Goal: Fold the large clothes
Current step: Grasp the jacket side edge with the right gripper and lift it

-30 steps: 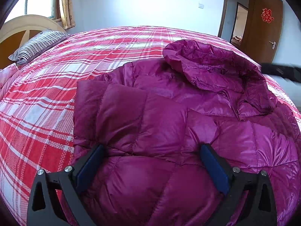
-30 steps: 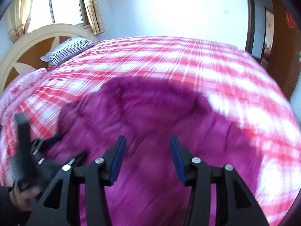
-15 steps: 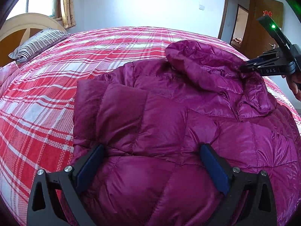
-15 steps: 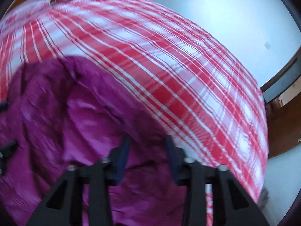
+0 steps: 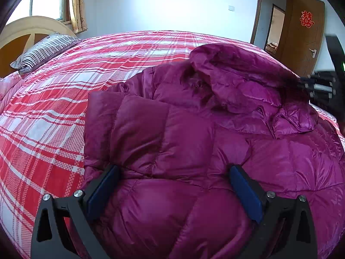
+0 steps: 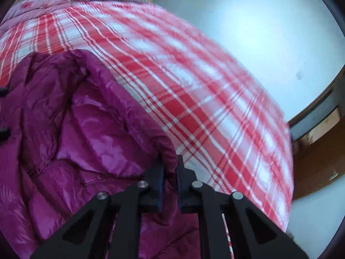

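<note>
Daylight from the window (image 5: pixel 46 4) at your upper left fills the room, so both views are bright, and the white wall (image 5: pixel 168 2) looks bluish. Your left view is sharp; the shiny jacket (image 5: pixel 172 142) shows soft glare on its quilted panels and shadow in its folds. Your right view is smeared by motion, most on the plaid bedspread (image 6: pixel 215 99). Both views bulge like a fisheye, with black corners.

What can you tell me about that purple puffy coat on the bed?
The coat is a shiny magenta quilted down jacket with a hood, lying partly folded on the red plaid bedspread. The right gripper has its jaws closing on the hood's edge; the left gripper has open jaws astride its lower part.
</note>
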The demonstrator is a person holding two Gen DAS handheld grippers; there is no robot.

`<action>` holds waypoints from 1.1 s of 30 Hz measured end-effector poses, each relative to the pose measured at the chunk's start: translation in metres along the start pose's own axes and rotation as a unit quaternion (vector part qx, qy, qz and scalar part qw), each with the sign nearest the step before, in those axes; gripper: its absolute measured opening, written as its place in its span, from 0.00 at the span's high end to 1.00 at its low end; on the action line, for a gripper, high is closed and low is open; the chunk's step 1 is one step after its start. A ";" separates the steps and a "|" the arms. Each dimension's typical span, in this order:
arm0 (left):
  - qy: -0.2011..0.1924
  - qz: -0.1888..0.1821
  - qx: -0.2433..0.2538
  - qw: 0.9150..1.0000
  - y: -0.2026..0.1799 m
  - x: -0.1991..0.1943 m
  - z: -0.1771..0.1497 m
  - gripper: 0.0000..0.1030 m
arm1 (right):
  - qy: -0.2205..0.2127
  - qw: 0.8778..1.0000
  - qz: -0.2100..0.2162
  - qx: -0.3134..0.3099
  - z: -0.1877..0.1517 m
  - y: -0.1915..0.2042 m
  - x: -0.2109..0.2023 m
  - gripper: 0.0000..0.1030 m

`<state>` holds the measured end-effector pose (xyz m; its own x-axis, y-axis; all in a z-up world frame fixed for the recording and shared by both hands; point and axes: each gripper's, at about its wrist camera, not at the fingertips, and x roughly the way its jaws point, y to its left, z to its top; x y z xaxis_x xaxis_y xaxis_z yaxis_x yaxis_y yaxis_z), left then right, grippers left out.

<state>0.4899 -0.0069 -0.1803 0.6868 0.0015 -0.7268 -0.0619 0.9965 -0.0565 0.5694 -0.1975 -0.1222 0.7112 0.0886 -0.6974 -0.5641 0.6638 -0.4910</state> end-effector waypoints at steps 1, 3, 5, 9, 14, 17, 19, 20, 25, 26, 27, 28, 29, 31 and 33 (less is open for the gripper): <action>0.001 0.001 0.001 1.000 0.000 0.000 0.000 0.01 | -0.008 1.000 -0.009 -0.001 -0.007 0.004 -0.001 0.90; 0.003 0.002 0.002 1.000 -0.002 0.001 0.001 0.01 | -0.016 0.999 -0.029 -0.003 -0.021 0.012 0.004 0.90; 0.003 0.001 0.002 1.000 -0.001 0.000 0.002 0.01 | -0.017 0.999 -0.048 -0.004 -0.033 0.021 0.016 0.90; -0.011 -0.004 0.022 1.000 -0.004 -0.026 0.013 0.01 | -0.039 0.996 -0.078 0.004 -0.041 0.028 0.025 0.90; -0.088 -0.019 0.079 0.993 -0.019 -0.074 0.085 0.01 | -0.046 0.996 -0.070 0.020 -0.040 0.022 0.027 0.90; -0.036 -0.036 0.094 0.994 -0.028 -0.033 0.125 0.01 | -0.048 0.996 -0.070 0.022 -0.041 0.022 0.028 0.90; -0.001 0.013 0.106 0.994 -0.034 0.006 0.128 0.01 | -0.048 0.996 -0.063 0.029 -0.043 0.021 0.027 0.90; 0.012 0.026 0.116 0.993 -0.035 0.022 0.126 0.01 | -0.047 0.997 -0.061 0.031 -0.043 0.020 0.028 0.90; 0.063 0.104 0.111 0.986 -0.024 0.075 0.098 0.01 | -0.046 0.996 -0.067 0.030 -0.044 0.021 0.029 0.90; 0.057 0.105 0.107 0.987 -0.024 0.072 0.099 0.01 | -0.047 0.996 -0.068 0.029 -0.045 0.022 0.029 0.90; 0.049 0.105 0.110 0.987 -0.026 0.065 0.101 0.01 | -0.047 0.996 -0.069 0.028 -0.046 0.023 0.029 0.90; 0.033 0.095 0.113 0.988 -0.030 0.053 0.106 0.01 | -0.047 0.996 -0.069 0.028 -0.046 0.023 0.029 0.90; 0.007 0.079 0.117 0.990 -0.035 0.039 0.112 0.01 | -0.047 0.996 -0.069 0.029 -0.046 0.024 0.028 0.90; -0.043 0.051 0.142 0.988 -0.051 0.011 0.124 0.01 | -0.048 0.996 -0.067 0.031 -0.047 0.024 0.028 0.90; -0.066 0.026 0.165 0.984 -0.065 -0.002 0.133 0.01 | -0.048 0.996 -0.064 0.033 -0.048 0.023 0.027 0.90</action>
<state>0.5889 -0.0602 -0.0841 0.7784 0.0424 -0.6263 0.1245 0.9675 0.2202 0.5558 -0.2151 -0.1775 0.8141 0.0700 -0.5765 -0.4404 0.7215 -0.5344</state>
